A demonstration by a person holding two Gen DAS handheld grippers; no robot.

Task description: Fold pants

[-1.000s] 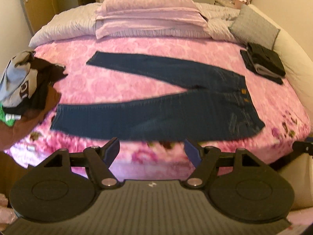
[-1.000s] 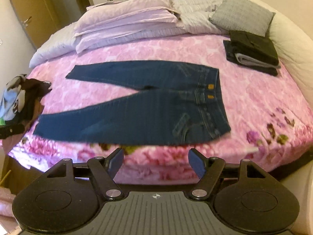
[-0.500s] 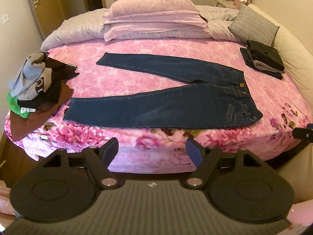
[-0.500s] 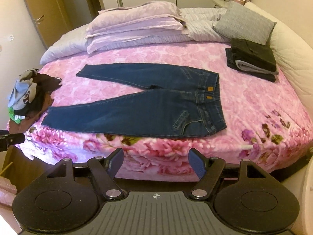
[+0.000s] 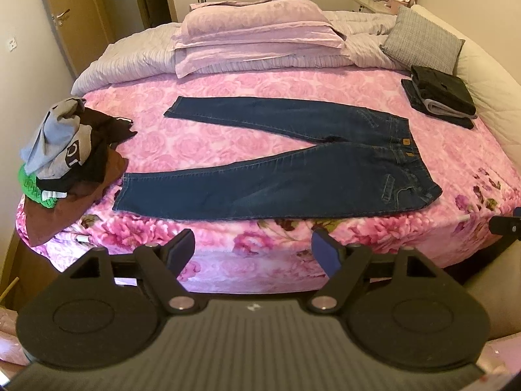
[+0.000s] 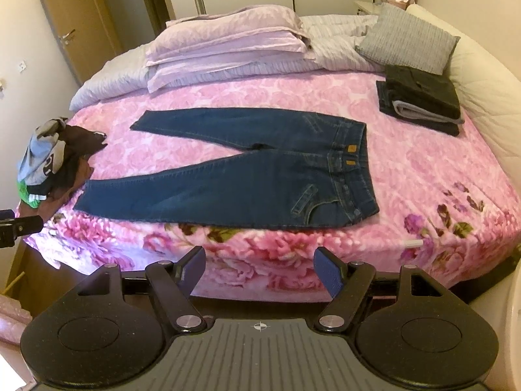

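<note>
While both grippers hang off the near edge, the scene reads so:
Bed: pink floral cover
Jeans: dark blue, flat and unfolded at the bed's middle, legs forked leftward, waistband right, tan label at the waist
Left gripper: fingers spread wide, holding nothing
Right gripper: fingers spread wide, holding nothing

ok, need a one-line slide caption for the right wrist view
Right gripper, fingers open and empty, faces dark blue jeans spread flat with legs apart on a pink floral bedspread, before folding.
</note>
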